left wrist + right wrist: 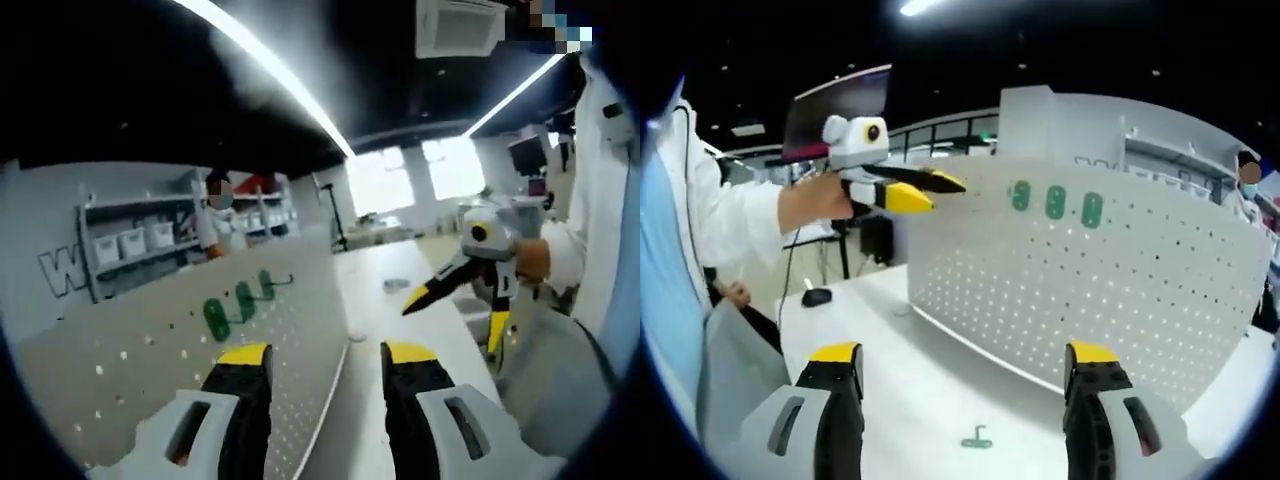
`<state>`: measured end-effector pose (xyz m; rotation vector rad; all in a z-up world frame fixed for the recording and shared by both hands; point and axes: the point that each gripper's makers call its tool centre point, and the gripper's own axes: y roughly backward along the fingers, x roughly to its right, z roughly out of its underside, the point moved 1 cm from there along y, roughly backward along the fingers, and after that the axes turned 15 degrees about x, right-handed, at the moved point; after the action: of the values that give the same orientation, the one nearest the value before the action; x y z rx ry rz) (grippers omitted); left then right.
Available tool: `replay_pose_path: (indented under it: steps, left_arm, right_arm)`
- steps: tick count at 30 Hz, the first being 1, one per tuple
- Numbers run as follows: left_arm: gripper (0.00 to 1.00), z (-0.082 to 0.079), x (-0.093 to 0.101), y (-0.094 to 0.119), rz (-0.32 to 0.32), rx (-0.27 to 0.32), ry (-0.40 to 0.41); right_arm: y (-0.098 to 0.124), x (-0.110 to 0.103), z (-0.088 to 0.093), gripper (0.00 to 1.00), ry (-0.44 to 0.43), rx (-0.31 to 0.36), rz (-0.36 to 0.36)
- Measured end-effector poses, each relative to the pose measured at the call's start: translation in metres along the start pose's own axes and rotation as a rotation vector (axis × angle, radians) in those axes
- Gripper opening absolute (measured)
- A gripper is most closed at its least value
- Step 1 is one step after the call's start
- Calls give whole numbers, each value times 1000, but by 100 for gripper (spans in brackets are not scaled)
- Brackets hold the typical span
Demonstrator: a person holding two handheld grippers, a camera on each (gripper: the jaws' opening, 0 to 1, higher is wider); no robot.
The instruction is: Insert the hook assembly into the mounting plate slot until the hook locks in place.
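We hold both grippers apart and empty-jawed — the left gripper (327, 365) and the right gripper (965, 362) each spread wide. The white pegboard (1140, 280) stands upright on the table (930, 370), three green hooks (1055, 203) already mounted on it. One green hook (977, 438) lies loose on the tabletop — between our right jaws.

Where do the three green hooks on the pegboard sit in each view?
Left gripper view: green hooks left of centre, just above the left jaw.
Right gripper view: green hooks above centre, along the top of the pegboard.
Shared landmark: the pegboard.
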<state>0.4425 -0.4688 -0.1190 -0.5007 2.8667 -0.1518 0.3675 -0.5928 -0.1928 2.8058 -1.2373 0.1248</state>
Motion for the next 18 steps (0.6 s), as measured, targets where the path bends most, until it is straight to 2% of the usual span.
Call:
replay_pose_path:
  steps: [11,18]
  left_arm:
    - [44,14,38,30,-33,2,59]
    - [43,23,56,49,-67,0,93]
  right_arm:
    - [6,14,4,82,-2,-16,28]
    - [4,14,19,81,-19,-43,22]
